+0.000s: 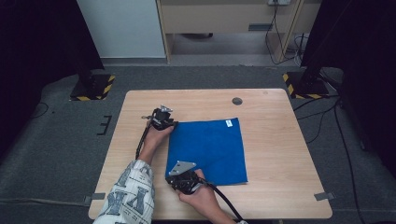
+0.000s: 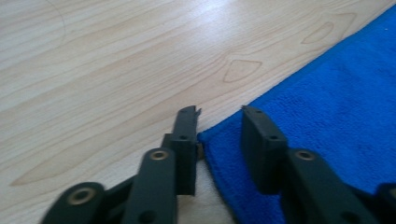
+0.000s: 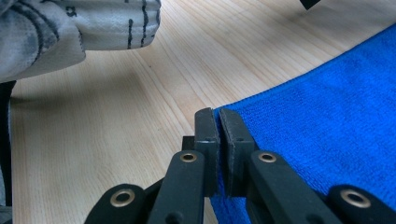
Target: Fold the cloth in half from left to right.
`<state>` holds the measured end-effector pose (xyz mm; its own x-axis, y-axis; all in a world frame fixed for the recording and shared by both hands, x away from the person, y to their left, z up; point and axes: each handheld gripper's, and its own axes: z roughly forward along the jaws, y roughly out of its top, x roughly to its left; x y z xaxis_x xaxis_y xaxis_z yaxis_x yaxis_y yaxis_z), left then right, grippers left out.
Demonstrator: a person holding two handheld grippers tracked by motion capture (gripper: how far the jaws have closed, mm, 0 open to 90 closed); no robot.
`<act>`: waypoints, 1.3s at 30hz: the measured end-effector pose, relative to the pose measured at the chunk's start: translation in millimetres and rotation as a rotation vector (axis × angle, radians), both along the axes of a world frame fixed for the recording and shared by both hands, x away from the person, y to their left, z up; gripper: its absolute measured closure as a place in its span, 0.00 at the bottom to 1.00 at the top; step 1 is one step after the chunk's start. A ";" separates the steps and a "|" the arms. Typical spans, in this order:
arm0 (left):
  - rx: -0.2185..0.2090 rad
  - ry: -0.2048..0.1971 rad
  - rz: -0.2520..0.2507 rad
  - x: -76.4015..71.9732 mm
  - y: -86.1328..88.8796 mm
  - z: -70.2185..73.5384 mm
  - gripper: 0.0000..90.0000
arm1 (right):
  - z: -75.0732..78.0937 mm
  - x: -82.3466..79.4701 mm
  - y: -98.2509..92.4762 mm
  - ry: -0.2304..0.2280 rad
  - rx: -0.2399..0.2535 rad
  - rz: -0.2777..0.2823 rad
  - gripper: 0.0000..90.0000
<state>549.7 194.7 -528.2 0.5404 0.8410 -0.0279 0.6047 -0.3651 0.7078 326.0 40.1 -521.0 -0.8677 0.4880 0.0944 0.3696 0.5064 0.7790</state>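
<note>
A blue cloth lies flat on the wooden table, with a small white tag at its far edge. My left gripper rests at the cloth's far left corner. In the left gripper view its jaws stand apart, with the corner of the blue cloth between them and a gap showing. My right gripper is at the near left corner. In the right gripper view it is shut on the edge of the blue cloth.
A dark round hole marks the table's far side. A patterned sleeve lies over the table's left part. On the floor beyond stand two posts with yellow-and-black bases. Cables trail at the right.
</note>
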 end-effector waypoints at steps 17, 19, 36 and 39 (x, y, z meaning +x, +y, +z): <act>-0.048 -0.035 -0.017 -8.2 -2.8 27.1 0.99 | 4.6 -8.5 -5.4 -0.007 0.016 -0.025 0.97; -0.052 -0.038 -0.021 -11.2 -4.2 32.7 0.99 | 7.3 -10.1 -7.0 -0.014 0.018 -0.029 0.97; -0.046 -0.076 -0.050 -18.4 -17.5 71.9 0.99 | 33.2 -14.1 -9.5 -0.065 0.061 -0.050 0.97; -0.052 -0.080 -0.047 -17.0 -13.7 77.5 0.99 | 36.3 -16.1 -7.7 -0.070 0.064 -0.048 0.97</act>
